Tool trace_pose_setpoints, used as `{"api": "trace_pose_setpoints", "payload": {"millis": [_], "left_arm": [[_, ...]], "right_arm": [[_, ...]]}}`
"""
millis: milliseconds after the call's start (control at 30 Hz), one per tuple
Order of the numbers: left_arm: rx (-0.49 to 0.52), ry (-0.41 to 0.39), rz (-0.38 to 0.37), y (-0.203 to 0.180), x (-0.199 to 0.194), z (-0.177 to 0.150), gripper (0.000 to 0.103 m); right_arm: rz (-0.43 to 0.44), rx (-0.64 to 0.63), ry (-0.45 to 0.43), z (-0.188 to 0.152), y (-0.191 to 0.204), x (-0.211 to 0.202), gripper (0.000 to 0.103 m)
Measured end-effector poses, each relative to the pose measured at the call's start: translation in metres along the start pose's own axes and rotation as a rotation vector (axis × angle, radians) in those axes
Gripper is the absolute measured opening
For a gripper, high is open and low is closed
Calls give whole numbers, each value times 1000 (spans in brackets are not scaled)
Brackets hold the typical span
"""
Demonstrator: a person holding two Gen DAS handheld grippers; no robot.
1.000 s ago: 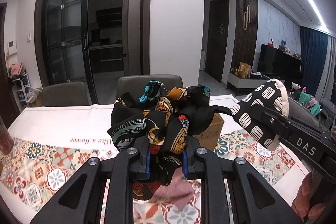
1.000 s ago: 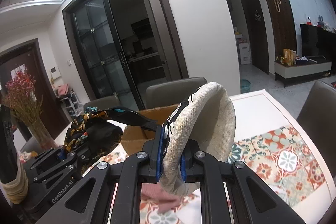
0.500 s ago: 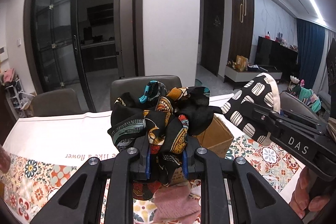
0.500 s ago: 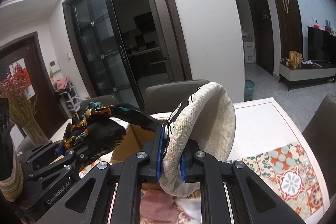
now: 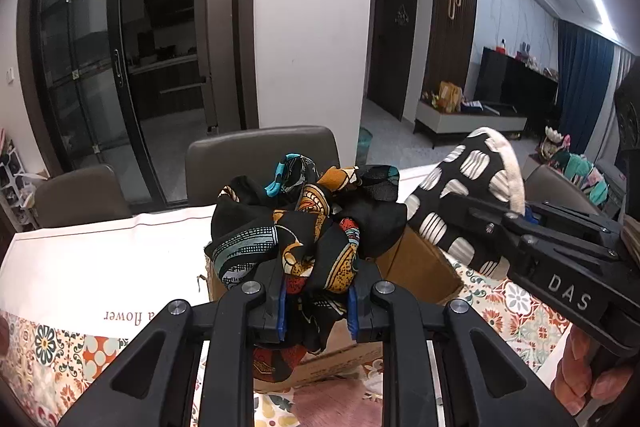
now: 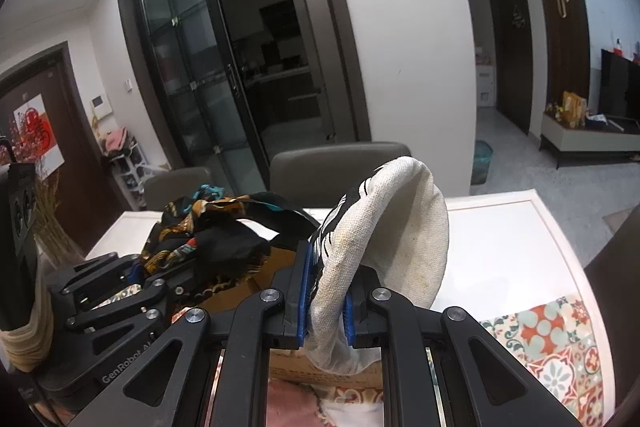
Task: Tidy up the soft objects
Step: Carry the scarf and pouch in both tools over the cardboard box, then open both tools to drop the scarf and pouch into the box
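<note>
Table [image 5: 80,267]: covered by a cloth with a plain white band along its far edge and a floral tile print toward the near edge.
Chairs [image 5: 260,163]: two grey-brown backs stand against the table's far edge.
Cardboard box [image 5: 416,271]: open-topped, resting on the table toward the middle, directly under and beyond both sets of fingers.
Left gripper [image 5: 316,307]: blue-padded jaws drawn close and clamped on the patterned scarf, held above the box.
Right gripper [image 6: 326,307]: blue-padded jaws drawn close and clamped on the oven mitt; in the left wrist view it enters from the right, with a person's hand [image 5: 584,379] on its handle.
Patterned scarf [image 5: 296,227]: bunched black fabric with orange, teal and red print, bulging above the left jaws and hanging a little below them.
Oven mitt [image 6: 384,243]: rounded tip upward; cream canvas on one face, black with white blotches on the other, just beside the scarf.
Pink cloth [image 6: 288,403]: soft pink item on the table by its near edge, partly hidden by the grippers.
</note>
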State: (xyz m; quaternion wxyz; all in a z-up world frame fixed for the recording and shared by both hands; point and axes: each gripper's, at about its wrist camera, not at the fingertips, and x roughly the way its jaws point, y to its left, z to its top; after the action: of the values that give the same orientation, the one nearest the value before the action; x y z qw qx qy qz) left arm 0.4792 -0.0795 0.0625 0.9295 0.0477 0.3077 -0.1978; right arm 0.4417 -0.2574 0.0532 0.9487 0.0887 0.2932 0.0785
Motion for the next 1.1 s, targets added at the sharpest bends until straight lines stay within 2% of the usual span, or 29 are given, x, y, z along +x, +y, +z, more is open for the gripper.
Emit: {"api": "trace_pose_setpoints", "payload": {"millis": [233,633,867,967,1033,1100], "left_arm": [[7,67,-11,1,24,-2,23],[19,210,-47,0,64,-14,26],[18,258,-47,3,72,-21,41],[3,261,-43,4,73,-20,52],[-5,265,-40,7,72,-19,54],[-8,263,-30,8,70,-18,55]], "right_arm": [[61,-13,126,-3,-5,36,14],[91,3,275,-17,-21,79,15],[75,-14,333,-17,-21,97,17],[89,5,359,-17,-23,101,22],[86,17,368,-14,-24,105,23],[95,30,370,-12,-26,106,30]]}}
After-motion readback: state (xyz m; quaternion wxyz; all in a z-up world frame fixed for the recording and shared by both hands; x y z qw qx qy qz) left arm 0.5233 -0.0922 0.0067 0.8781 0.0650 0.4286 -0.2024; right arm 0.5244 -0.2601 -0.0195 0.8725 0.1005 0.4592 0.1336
